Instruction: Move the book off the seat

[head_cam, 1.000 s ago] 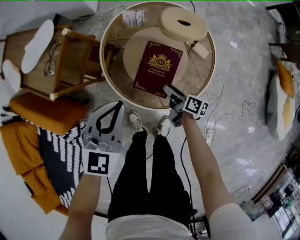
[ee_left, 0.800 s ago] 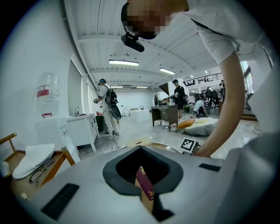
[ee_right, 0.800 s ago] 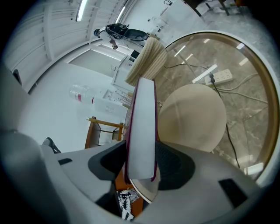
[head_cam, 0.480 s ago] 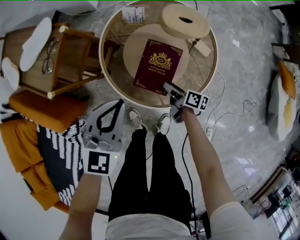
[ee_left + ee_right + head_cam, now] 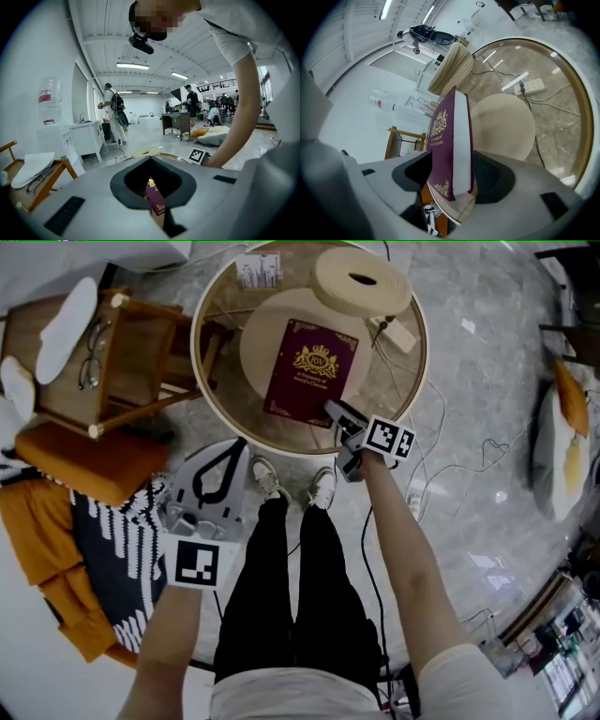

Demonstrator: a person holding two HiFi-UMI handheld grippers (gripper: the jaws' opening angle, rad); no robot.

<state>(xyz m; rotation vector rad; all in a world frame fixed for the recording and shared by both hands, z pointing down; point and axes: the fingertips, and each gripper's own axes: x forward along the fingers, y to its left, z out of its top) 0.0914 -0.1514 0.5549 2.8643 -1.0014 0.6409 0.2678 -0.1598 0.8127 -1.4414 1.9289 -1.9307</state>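
Observation:
A maroon book (image 5: 310, 372) with gold print lies flat on a round beige seat (image 5: 258, 338). My right gripper (image 5: 334, 412) is at the book's near right corner. In the right gripper view that corner of the book (image 5: 445, 140) stands between the jaws of the right gripper (image 5: 452, 165), with a gap on each side. These jaws have just been opening and stand open around it. My left gripper (image 5: 238, 448) hangs by the person's left knee, away from the seat, with its tips together and nothing in it. In its own view the left gripper (image 5: 150, 161) frames the distant book (image 5: 153, 197).
A gold-rimmed round glass table (image 5: 200, 381) rings the seat. A ring-shaped beige cushion (image 5: 361, 282) and a power strip (image 5: 398, 334) lie at its far side. A wooden chair (image 5: 141, 352) with glasses (image 5: 92, 357) stands on the left, above an orange cushion (image 5: 89, 470).
My right gripper has edged a little down and in over the book's near corner. The left gripper has stayed where it was.

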